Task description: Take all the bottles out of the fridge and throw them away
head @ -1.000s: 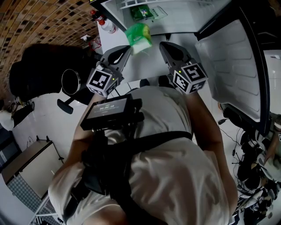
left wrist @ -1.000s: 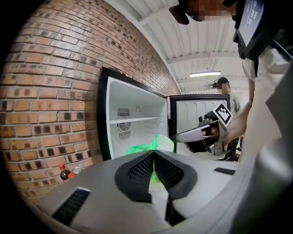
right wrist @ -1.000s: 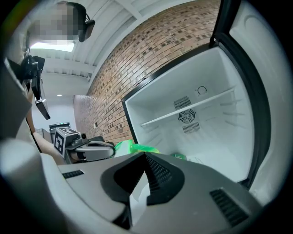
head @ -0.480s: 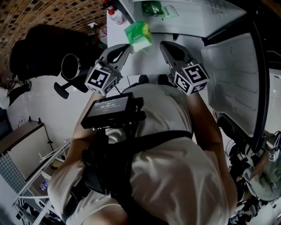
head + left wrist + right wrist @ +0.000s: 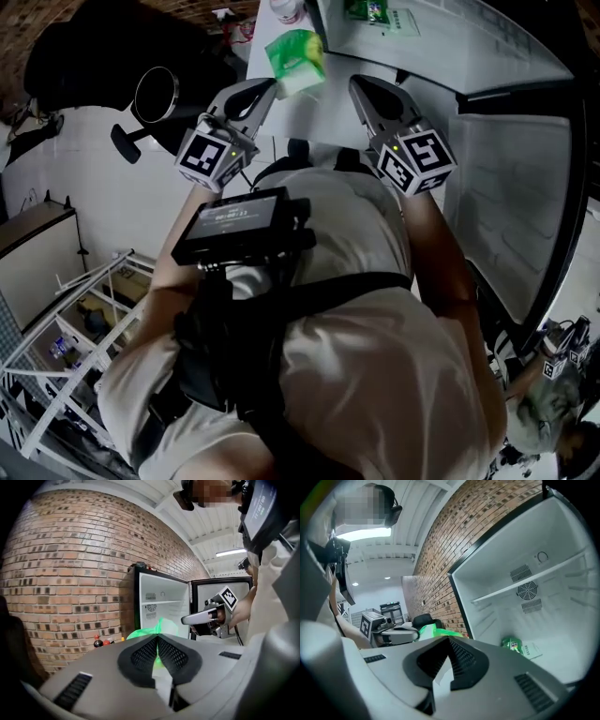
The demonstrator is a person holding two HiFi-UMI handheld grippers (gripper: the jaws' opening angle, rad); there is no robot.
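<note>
Head view: pale floor (image 5: 66, 178) under you, fridge (image 5: 450, 47) open at the top edge, its door (image 5: 516, 187) swung out on your right; your left gripper (image 5: 272, 86) is clamped on a green bottle (image 5: 298, 58) and carries it ahead of your chest, outside the fridge; I read that as one bottle taken out and due for dumping; your right gripper (image 5: 362, 84) rides just beside it, jaws together on nothing, so it looks free for the next grab; a second green bottle (image 5: 367, 9) lies inside the fridge, so the job isn't finished; a black chair (image 5: 84, 56), a round black disc on a stand (image 5: 153, 94) and a wire rack (image 5: 56, 356) crowd your left side; no bin shows, so I can't tell where the throw goes. Left gripper view: brick wall (image 5: 70, 573) fills the left, the fridge stands open beside it; the pads are pinched tight, the green bottle pokes out past the tips and shows in the slit below them; red-capped bottles (image 5: 99, 642) sit low by the wall; the right gripper hangs in front of the door. Right gripper view: white fridge interior, one bare shelf (image 5: 525, 585); jaws meet at the tip, empty; the second green bottle lies on the bottom next to a white card (image 5: 533, 649); the left gripper and its bottle sit off to the left, clear of the fridge mouth.
</note>
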